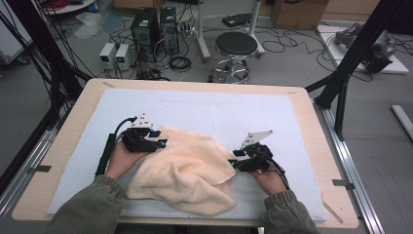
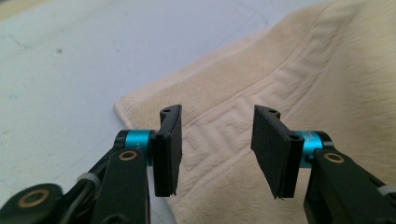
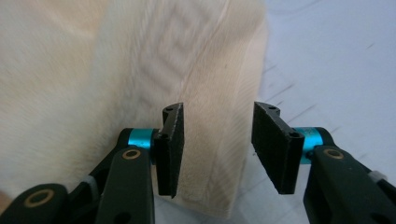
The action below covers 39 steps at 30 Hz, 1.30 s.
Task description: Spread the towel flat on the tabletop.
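Plainly unlabelled cream towel [image 1: 182,170], woven key-pattern border, both grippers' jaws apart.

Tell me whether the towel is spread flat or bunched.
Bunched: the cream towel lies in a rumpled heap with overlapping folds on the white mat, not laid flat.

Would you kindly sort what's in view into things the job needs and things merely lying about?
In use: crumpled cream terry towel; left gripper and right gripper, jaws open; white table mat.
Lying about: round black stool; black computer towers; floor cables.

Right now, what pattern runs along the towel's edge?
A woven Greek-key band on the cream towel, clearest in the left gripper view.
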Tool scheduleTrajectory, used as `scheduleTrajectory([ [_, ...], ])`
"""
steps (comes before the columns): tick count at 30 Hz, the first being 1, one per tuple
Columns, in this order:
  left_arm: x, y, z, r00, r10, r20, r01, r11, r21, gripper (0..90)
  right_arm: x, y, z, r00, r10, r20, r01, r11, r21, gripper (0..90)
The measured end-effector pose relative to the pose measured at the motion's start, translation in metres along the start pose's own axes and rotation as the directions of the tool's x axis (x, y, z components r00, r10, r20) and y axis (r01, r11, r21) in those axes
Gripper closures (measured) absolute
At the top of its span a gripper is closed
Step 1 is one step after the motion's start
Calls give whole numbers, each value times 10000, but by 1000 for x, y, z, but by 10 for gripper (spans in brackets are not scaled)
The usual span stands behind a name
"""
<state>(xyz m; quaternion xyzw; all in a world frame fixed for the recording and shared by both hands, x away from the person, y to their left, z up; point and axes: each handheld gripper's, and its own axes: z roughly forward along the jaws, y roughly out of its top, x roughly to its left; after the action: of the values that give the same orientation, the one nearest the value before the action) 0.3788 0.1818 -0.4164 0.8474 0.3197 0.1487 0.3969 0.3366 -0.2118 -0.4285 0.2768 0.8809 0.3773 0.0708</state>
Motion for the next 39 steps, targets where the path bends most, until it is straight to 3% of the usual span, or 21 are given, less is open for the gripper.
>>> scheduleTrajectory([
  [2,4,-3,5,10000,27,-80,-26,9999,97,527,1,-3,7,9999,-106,78,102,9992,395,532],
  [6,11,-7,13,9996,28,-283,-21,9996,276,538,1,-3,8,9993,-312,221,306,9991,292,610],
  [7,11,-9,16,9995,81,-300,-66,9987,497,550,1,-2,10,9989,-456,94,453,9987,242,716],
  [8,11,-11,19,9994,197,-292,-179,9981,595,550,1,-2,10,9989,-456,94,453,9987,242,716],
  [9,8,-10,20,9995,228,-215,-214,9980,598,621,3,0,11,9959,-894,-149,899,9954,322,812],
  [11,8,-10,21,9994,228,-271,-212,9982,555,652,3,2,12,9948,-997,-203,1004,9943,371,822],
  [13,8,-9,19,9998,149,-129,-141,9980,617,773,0,8,12,9921,-1246,-168,1254,9903,604,841],
  [17,6,-8,16,9996,191,-224,-177,9978,632,897,-9,16,11,9930,-1170,-146,1175,9924,377,846],
  [19,6,-7,12,9977,253,-631,-216,9981,575,897,-11,19,10,9924,-1228,-72,1230,9917,367,846],
  [26,15,-4,-3,9934,-188,-1128,169,9997,-171,899,-35,46,1,9927,-1194,146,1194,9928,44,849],
  [29,22,-1,-4,9882,-415,-1476,363,9986,-373,899,-49,60,1,9934,-1105,300,1106,9939,-34,851],
  [31,29,5,-5,9815,-771,-1753,637,9947,-808,899,-61,71,1,9926,-1074,561,1080,9941,-81,851],
  [32,35,11,-7,9764,-1050,-1889,862,9907,-1052,899,-67,78,1,9914,-1100,705,1109,9938,-97,852],
  [35,52,33,-10,9529,-1399,-2693,958,9807,-1704,899,-92,109,-6,9799,-1172,1617,1234,9919,-285,850],
  [37,63,43,-10,9415,-1579,-2976,1059,9773,-1834,876,-112,127,-12,9644,-662,2559,817,9954,-505,730],
  [38,68,46,-10,9378,-1723,-3013,1235,9769,-1744,754,-120,132,-12,9512,-226,3079,433,9972,-606,654],
  [39,71,45,-10,9444,-1822,-2738,1404,9762,-1652,700,-130,129,-8,9562,559,2873,-305,9953,-920,581],
])
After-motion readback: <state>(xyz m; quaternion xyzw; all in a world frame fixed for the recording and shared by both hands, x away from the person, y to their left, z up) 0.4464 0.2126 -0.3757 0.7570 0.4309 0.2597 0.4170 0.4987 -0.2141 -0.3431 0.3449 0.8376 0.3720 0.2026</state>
